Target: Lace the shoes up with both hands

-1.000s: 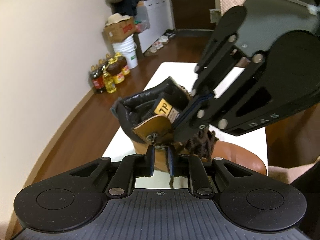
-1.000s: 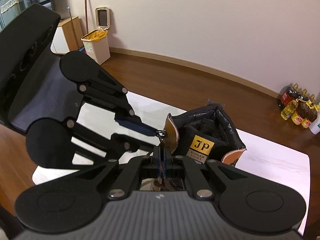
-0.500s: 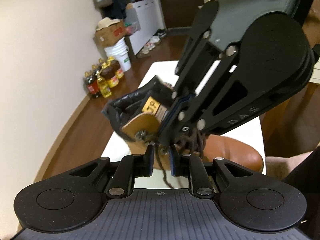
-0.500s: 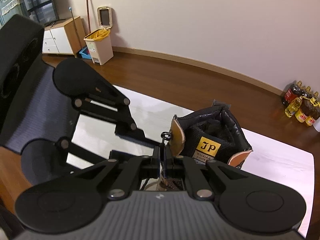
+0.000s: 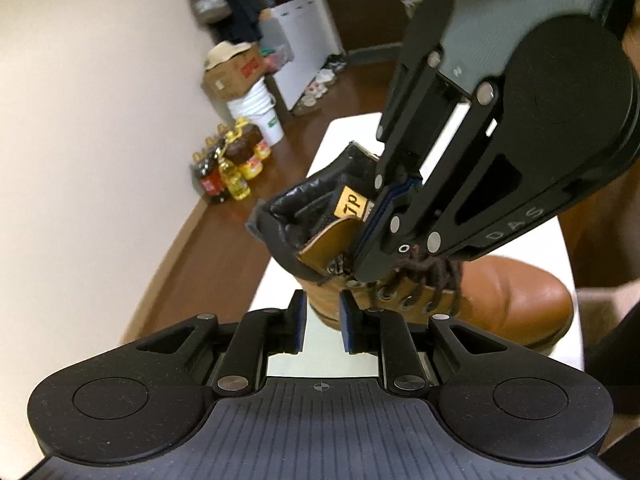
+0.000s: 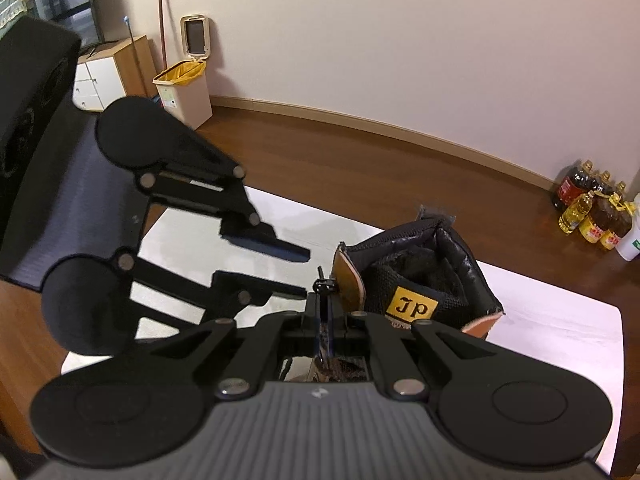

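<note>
While the left gripper gapes empty beside the tan leather boot, the right gripper pinches its dark brown lace above the eyelets; the boot lies mid-way on the white table, edges well clear.

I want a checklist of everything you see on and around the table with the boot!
Surface: white table, mostly bare.
Job's things: tan leather boot with black padded collar, yellow tongue label, dark brown lace threaded through lower eyelets.
Clutter: nothing seen on the table.
Grippers: left gripper open, holding nothing; right gripper shut on the lace beside the boot's top eyelets.
Cables: nothing seen.
Surroundings: wooden floor; oil bottles, white bucket and cardboard box by the wall; bin with yellow liner.
</note>
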`<state>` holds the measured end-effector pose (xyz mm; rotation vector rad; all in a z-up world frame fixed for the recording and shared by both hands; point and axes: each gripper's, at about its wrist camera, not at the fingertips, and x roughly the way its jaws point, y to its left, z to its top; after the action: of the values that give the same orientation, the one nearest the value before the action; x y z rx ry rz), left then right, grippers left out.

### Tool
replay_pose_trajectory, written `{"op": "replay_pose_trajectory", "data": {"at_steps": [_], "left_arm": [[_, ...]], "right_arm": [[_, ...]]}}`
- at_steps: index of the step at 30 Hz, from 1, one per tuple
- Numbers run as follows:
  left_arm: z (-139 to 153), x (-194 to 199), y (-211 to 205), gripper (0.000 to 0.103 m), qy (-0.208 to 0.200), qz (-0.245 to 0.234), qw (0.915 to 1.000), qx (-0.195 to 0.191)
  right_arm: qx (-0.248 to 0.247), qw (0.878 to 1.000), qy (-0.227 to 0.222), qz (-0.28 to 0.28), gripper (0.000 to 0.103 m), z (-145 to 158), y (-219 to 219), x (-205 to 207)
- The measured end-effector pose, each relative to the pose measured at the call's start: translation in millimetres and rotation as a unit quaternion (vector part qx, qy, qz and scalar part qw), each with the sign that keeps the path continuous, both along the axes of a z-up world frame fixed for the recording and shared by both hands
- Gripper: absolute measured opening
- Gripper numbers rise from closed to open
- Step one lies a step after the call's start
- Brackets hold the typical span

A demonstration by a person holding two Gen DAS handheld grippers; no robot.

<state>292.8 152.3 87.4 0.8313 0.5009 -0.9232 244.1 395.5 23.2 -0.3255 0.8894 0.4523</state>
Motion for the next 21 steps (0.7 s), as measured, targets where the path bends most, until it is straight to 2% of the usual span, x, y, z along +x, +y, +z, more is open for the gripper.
{"op": "replay_pose_trajectory", "data": {"at_steps": [7,8,9,11,14,15,18,21], "left_arm": [[-4,0,-9,0.021,-0.050,-0.056,0.9965,0.038],[-5,0,-11,0.017,-0.056,-0.063,0.9955,0.043],[-6,0,-13,0.006,-0.060,-0.067,0.9949,0.047],[-6,-1,-15,0.006,-0.062,-0.072,0.9943,0.049],[-9,-6,-16,0.002,-0.048,-0.066,0.9957,0.043],[-12,-8,-15,0.002,-0.039,-0.061,0.9964,0.045],[-26,-15,-12,0.002,0.006,-0.029,0.9983,0.051],[-33,-25,-13,0.002,0.044,-0.019,0.9983,0.032]], "right_arm": [[0.000,1.000,0.001,-0.001,0.004,0,-2,0],[0.001,1.000,0.000,-0.001,0.004,0,-2,0],[0.001,1.000,0.000,-0.002,0.004,0,-2,0],[0.002,1.000,-0.001,-0.004,0.004,0,-3,0],[0.008,1.000,0.000,-0.007,0.004,-1,-7,-1],[0.013,1.000,-0.001,-0.008,0.007,0,-9,-3],[0.028,0.999,-0.014,-0.022,0.012,10,-20,-16],[0.031,0.998,-0.013,-0.054,0.012,12,-36,-27]]}}
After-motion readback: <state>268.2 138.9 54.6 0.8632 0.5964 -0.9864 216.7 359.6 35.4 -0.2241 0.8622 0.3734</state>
